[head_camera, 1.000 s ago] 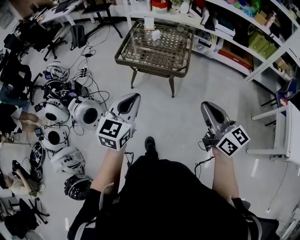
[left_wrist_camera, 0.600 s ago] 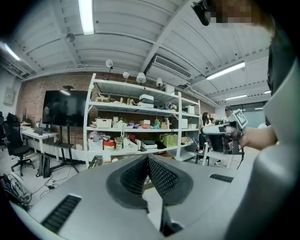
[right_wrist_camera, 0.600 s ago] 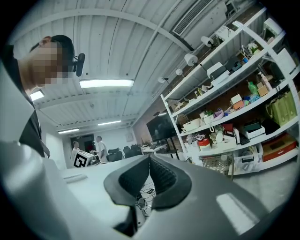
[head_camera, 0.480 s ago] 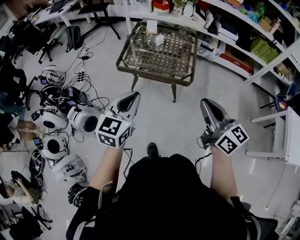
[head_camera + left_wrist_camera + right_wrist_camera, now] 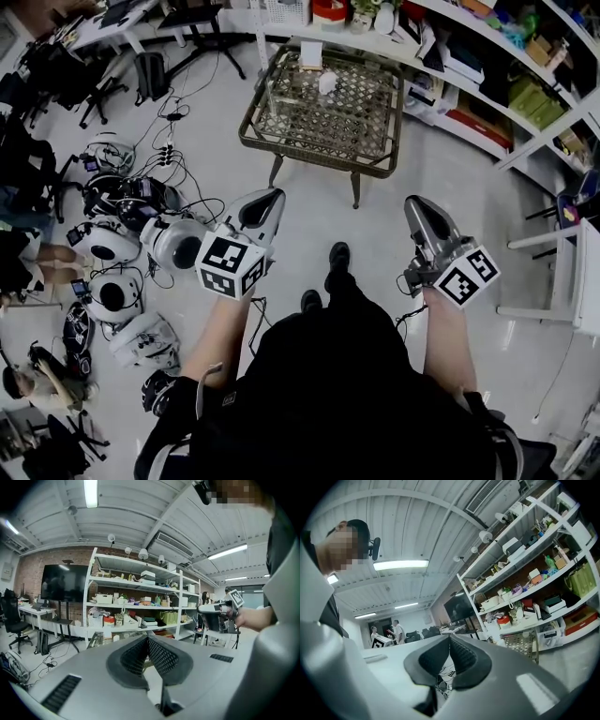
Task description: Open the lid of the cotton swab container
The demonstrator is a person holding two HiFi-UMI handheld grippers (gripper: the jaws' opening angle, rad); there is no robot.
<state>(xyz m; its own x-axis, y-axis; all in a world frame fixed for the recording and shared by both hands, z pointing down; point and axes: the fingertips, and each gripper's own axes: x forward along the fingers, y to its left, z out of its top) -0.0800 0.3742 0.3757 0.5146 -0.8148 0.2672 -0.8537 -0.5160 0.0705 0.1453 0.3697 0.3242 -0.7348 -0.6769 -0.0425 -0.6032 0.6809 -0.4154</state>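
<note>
The person is holding both tools out level over the pale floor, well short of the low glass-topped counter with the dark lattice metal frame (image 5: 311, 158).

The left grey two-jaw gripper (image 5: 270, 195) is showing its ribbed black jaws pressed fully together with nothing between them. The right grey two-jaw gripper (image 5: 418, 202) is likewise closed and empty.

The small white cotton swab container (image 5: 327, 82), as I am judging it, is sitting toward the far side of the counter, just beside an upright white card (image 5: 310, 52); its lid is too small to make out.

The risks are lying ahead. Closed jaws arriving at so light a container could be nudging it across the slick glass or tipping it. Pulling the lid without the other gripper bracing the body would be lifting the whole thing. The tangled black cables (image 5: 178, 141) on the floor at the left could be catching a foot.
</note>
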